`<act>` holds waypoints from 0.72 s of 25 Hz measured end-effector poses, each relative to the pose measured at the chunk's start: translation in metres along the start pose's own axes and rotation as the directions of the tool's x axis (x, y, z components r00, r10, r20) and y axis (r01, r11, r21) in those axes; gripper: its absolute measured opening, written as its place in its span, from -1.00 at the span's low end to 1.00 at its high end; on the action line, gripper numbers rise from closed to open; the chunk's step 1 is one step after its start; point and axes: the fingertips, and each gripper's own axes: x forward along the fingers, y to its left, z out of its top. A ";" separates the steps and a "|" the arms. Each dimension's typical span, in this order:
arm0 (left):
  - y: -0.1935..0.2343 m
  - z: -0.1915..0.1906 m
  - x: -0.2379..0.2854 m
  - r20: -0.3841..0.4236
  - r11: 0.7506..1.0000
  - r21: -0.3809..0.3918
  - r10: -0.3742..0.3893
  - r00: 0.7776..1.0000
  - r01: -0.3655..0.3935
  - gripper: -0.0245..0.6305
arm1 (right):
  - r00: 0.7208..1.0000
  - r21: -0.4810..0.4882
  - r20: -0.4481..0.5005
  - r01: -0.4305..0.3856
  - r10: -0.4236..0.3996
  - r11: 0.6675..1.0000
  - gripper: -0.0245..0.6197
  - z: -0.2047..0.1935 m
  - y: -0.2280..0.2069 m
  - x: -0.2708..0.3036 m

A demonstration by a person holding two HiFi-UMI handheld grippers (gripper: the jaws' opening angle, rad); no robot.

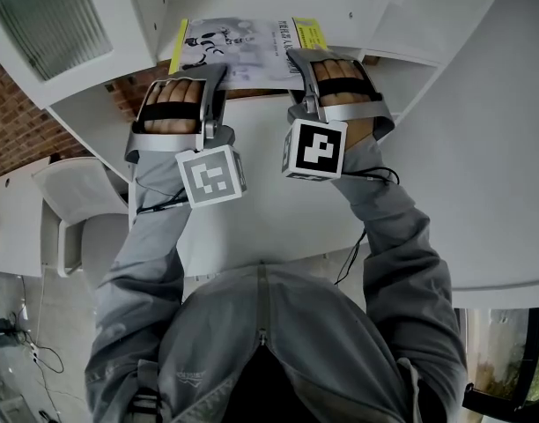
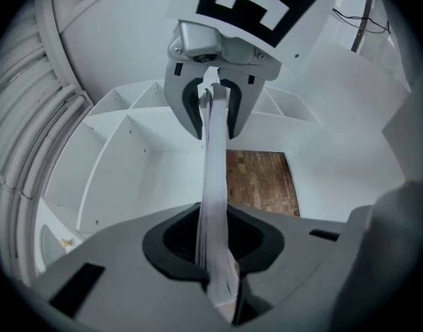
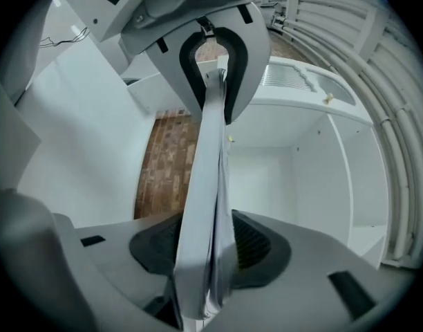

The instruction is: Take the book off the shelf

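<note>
Book (image 1: 243, 51) pokes out flat over the shelf's (image 1: 84, 104) front edge. Left gripper (image 1: 213, 72) clamps it; right gripper (image 1: 296, 62) jaws stand apart around it. Probably best: re-clamp right, pull level.

The right gripper (image 3: 208, 251) fills the lower frame. Its jaws stand apart, wider than the book (image 3: 208, 171), which stands edge-on between the dark pads (image 3: 256, 244) with its pages slightly fanned. The book runs up the frame centre to the left gripper (image 3: 213, 99) at top centre, whose jaws close on its far edge. Left of the book is a brick wall (image 3: 163, 164) between white panels. Right of the book is a white shelf (image 3: 322, 185) with open compartments. At upper right is a ribbed grille (image 3: 287, 78).
</note>
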 end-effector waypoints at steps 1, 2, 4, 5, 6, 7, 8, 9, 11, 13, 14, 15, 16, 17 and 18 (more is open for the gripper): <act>0.002 0.000 0.000 0.000 1.000 0.000 0.002 1.000 -0.002 -0.69 | 1.000 0.014 0.002 0.015 -0.016 1.000 -0.48 0.000 -0.003 -0.001; 0.003 0.001 -0.002 0.002 1.000 0.000 0.004 1.000 -0.004 -0.69 | 1.000 0.027 0.003 0.027 -0.027 0.999 -0.58 0.000 -0.005 -0.003; 0.003 0.003 -0.008 0.007 1.000 -0.002 0.004 1.000 -0.004 -0.69 | 0.999 0.044 0.007 0.040 -0.040 0.998 -0.64 0.001 -0.003 -0.010; 0.002 0.004 -0.012 0.008 1.000 0.001 0.010 1.000 -0.010 -0.69 | 0.999 0.048 0.010 0.046 -0.046 0.998 -0.65 0.002 -0.002 -0.014; 0.002 0.005 -0.016 0.010 1.000 0.006 0.022 1.000 -0.022 -0.69 | 0.999 0.050 0.013 0.050 -0.051 0.998 -0.65 0.002 0.000 -0.017; 0.003 0.006 -0.018 0.012 0.999 0.009 0.033 0.999 -0.033 -0.69 | 0.998 0.050 0.015 0.053 -0.054 0.997 -0.66 0.002 0.001 -0.019; 0.003 0.006 -0.018 0.014 0.999 0.009 0.038 0.999 -0.038 -0.69 | 0.998 0.049 0.016 0.056 -0.056 0.997 -0.66 0.002 0.002 -0.020; 0.003 0.006 -0.018 0.015 0.999 0.006 0.034 0.999 -0.034 -0.69 | 0.998 0.048 0.018 0.057 -0.058 0.997 -0.66 0.002 0.001 -0.019; 0.001 0.006 -0.018 0.017 1.000 0.003 0.017 1.000 -0.017 -0.69 | 0.998 0.048 0.020 0.057 -0.058 0.997 -0.66 0.002 0.001 -0.020; 0.000 0.008 -0.023 0.020 1.000 0.009 0.011 1.000 -0.012 -0.69 | 0.998 0.051 0.018 0.055 -0.056 0.997 -0.66 0.002 0.003 -0.026; -0.002 0.008 -0.026 0.020 1.000 0.010 0.010 1.000 -0.010 -0.69 | 0.998 0.053 0.018 0.053 -0.055 0.997 -0.66 0.003 0.005 -0.029; -0.004 0.009 -0.029 0.018 1.000 0.010 0.007 1.000 -0.007 -0.69 | 0.998 0.055 0.018 0.052 -0.053 0.997 -0.66 0.003 0.007 -0.032; -0.006 0.008 -0.031 0.015 1.000 0.009 0.002 1.000 -0.002 -0.69 | 0.999 0.057 0.019 0.049 -0.050 0.997 -0.66 0.004 0.009 -0.034; -0.007 0.008 -0.032 0.014 1.000 0.008 -0.002 1.000 0.002 -0.69 | 0.999 0.058 0.022 0.046 -0.047 0.997 -0.67 0.005 0.009 -0.035; -0.007 0.008 -0.032 0.013 1.000 0.008 -0.006 1.000 0.005 -0.69 | 0.999 0.059 0.023 0.043 -0.045 0.997 -0.66 0.005 0.009 -0.035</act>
